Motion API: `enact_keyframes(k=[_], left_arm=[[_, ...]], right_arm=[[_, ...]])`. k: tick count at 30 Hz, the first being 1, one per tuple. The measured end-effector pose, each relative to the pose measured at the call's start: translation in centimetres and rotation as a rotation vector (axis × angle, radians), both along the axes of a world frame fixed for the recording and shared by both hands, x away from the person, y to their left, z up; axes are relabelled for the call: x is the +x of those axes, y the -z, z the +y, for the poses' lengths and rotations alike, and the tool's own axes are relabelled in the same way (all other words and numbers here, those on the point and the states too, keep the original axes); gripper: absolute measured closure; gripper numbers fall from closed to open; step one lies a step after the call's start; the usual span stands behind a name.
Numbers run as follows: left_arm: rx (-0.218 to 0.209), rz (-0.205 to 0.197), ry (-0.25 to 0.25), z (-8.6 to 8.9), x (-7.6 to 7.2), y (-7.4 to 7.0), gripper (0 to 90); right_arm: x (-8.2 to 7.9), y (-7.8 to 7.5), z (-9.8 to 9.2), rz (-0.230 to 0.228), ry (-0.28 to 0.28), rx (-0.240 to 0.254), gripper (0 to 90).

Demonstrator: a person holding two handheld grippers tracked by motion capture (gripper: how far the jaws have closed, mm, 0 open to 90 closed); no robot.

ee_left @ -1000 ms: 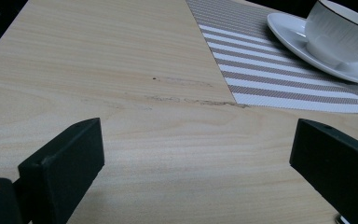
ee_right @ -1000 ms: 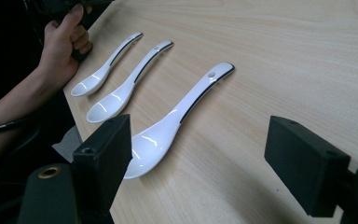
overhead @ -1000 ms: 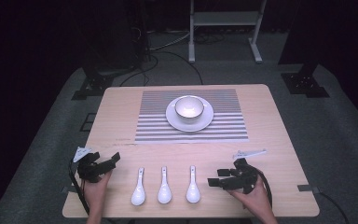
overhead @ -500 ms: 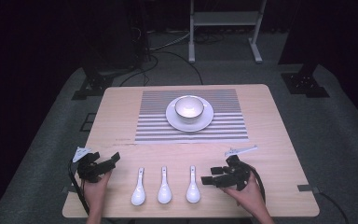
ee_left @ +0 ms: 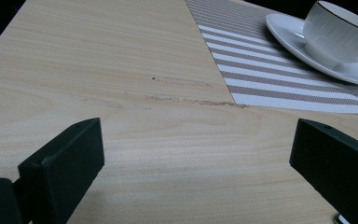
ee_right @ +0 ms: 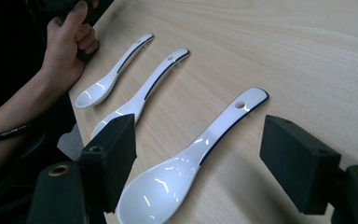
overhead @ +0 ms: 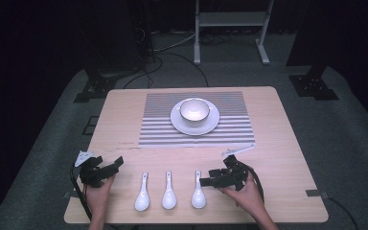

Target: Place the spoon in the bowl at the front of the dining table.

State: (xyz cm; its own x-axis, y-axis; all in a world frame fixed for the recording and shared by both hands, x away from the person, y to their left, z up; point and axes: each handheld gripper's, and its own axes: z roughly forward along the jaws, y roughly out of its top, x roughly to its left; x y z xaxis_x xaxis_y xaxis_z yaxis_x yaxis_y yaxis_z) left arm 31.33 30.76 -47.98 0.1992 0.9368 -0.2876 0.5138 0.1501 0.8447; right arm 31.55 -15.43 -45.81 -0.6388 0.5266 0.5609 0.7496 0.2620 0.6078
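Note:
Three white ceramic spoons lie side by side near the table's front edge: left (overhead: 142, 194), middle (overhead: 168, 192) and right (overhead: 198, 191). My right gripper (overhead: 206, 181) is just right of the right spoon and points left at it. In the right gripper view it (ee_right: 200, 144) is open, with its jaws on either side of that spoon (ee_right: 168, 182) and not touching it. My left gripper (overhead: 116, 165) rests at the front left, apart from the spoons. In the left gripper view it (ee_left: 198, 140) is open over bare wood.
A white bowl (overhead: 194, 109) stands on a white saucer (overhead: 212, 125) on a striped placemat (overhead: 158, 129) at the table's middle back. The bowl (ee_left: 340, 32) and the placemat (ee_left: 261, 70) lie ahead of the left gripper. The person's left hand (ee_right: 67, 42) is beyond the spoons.
My right gripper has slid left along the front of the table until its jaws straddle the right spoon. The left gripper has stayed where it was.

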Motion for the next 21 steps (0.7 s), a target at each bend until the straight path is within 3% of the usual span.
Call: enact_keyframes(k=[7, 14, 21], left_arm=[[0.0, 0.003, 0.002, 0.0, 0.0, 0.0, 1.6], [-0.004, 0.002, 0.001, 0.1, 0.0, 0.0, 1.6], [-0.012, 0.001, 0.002, 0.2, 0.0, 0.0, 1.7]], right_arm=[[0.8, 0.7, 0.5, 0.065, -0.016, 0.035, 29.4], [1.4, 1.0, 1.0, 0.091, -0.008, 0.036, 31.7], [1.8, 1.4, 1.6, 0.094, 0.008, 0.006, 35.6]])
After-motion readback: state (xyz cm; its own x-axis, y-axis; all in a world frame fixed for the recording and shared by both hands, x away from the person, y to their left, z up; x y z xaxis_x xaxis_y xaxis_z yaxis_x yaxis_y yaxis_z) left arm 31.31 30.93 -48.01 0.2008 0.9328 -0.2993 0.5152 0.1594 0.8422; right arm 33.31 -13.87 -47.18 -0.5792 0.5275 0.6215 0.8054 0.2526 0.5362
